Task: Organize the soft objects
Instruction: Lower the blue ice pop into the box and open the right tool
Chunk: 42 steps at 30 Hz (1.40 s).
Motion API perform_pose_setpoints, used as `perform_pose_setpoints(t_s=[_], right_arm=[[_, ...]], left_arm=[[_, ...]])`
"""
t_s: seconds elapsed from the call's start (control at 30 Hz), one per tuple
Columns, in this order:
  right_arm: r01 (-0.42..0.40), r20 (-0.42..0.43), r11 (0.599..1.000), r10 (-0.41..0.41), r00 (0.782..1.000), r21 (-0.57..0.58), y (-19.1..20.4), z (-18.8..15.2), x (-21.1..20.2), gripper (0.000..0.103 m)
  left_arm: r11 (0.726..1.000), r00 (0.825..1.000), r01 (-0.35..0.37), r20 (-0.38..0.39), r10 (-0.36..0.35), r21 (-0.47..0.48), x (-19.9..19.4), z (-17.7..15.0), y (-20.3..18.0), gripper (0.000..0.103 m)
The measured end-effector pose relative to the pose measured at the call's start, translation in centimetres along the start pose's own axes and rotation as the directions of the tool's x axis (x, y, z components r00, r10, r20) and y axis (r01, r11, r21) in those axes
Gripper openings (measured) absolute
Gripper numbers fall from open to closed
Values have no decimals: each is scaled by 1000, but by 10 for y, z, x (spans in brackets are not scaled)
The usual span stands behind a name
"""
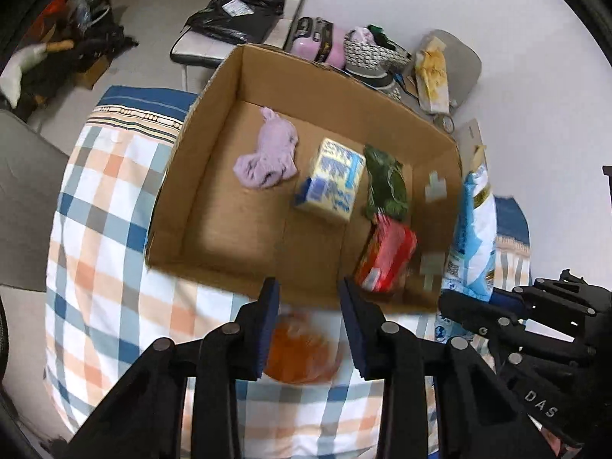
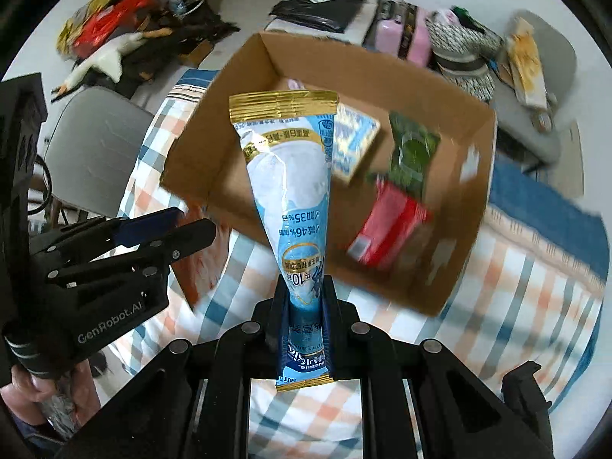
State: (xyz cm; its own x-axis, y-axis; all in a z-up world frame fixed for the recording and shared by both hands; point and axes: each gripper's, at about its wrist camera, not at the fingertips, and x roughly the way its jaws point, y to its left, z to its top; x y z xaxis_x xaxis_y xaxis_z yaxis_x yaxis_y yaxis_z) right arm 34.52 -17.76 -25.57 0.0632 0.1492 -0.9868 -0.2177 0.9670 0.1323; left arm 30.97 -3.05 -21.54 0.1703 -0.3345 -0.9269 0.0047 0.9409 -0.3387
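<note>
An open cardboard box [image 1: 214, 122] sits on a checked bedspread; it also shows in the right wrist view [image 2: 455, 279]. Inside lie a lilac cloth [image 1: 269, 153], a yellow-blue pack [image 1: 332, 179], a green pack [image 1: 384, 181] and a red pack [image 1: 386, 258]. My right gripper [image 2: 304, 298] is shut on a blue-white pouch with gold trim [image 2: 290, 176], held upright over the box's near edge; the pouch shows in the left wrist view [image 1: 472, 229]. My left gripper [image 1: 308, 290] is open above an orange packet [image 1: 300, 348] on the bedspread.
The checked bedspread [image 1: 103, 267] covers the surface around the box. Beyond it are a grey chair [image 2: 95, 130], a black bag [image 1: 237, 11], a pink case [image 1: 317, 42], a patterned bag [image 1: 373, 55] and floor clutter [image 2: 111, 26].
</note>
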Motion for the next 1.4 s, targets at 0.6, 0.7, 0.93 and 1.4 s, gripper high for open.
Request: perform_pose_setpoints(t_s=[0.6,0.7,0.93,1.4], right_arm=[[-101,-206,990,78,975,-100,-5,90,102,16],[-102,-233,985,67,970,-140,-1,92,119,17],[-116,-235,992,100,967,-58,-17,90,122,49],[55,1,968,-58,998,246,-33,23,81,103]], left_arm=[[992,994,-87,-76,80,-89,55,43,45,27],[988,989,-122,-98,113,-99,59,41,47,29],[982,986,-155,-76,147,-110,49,39,50,38],[934,931,-352,128,342,64,-10,9,27,96]])
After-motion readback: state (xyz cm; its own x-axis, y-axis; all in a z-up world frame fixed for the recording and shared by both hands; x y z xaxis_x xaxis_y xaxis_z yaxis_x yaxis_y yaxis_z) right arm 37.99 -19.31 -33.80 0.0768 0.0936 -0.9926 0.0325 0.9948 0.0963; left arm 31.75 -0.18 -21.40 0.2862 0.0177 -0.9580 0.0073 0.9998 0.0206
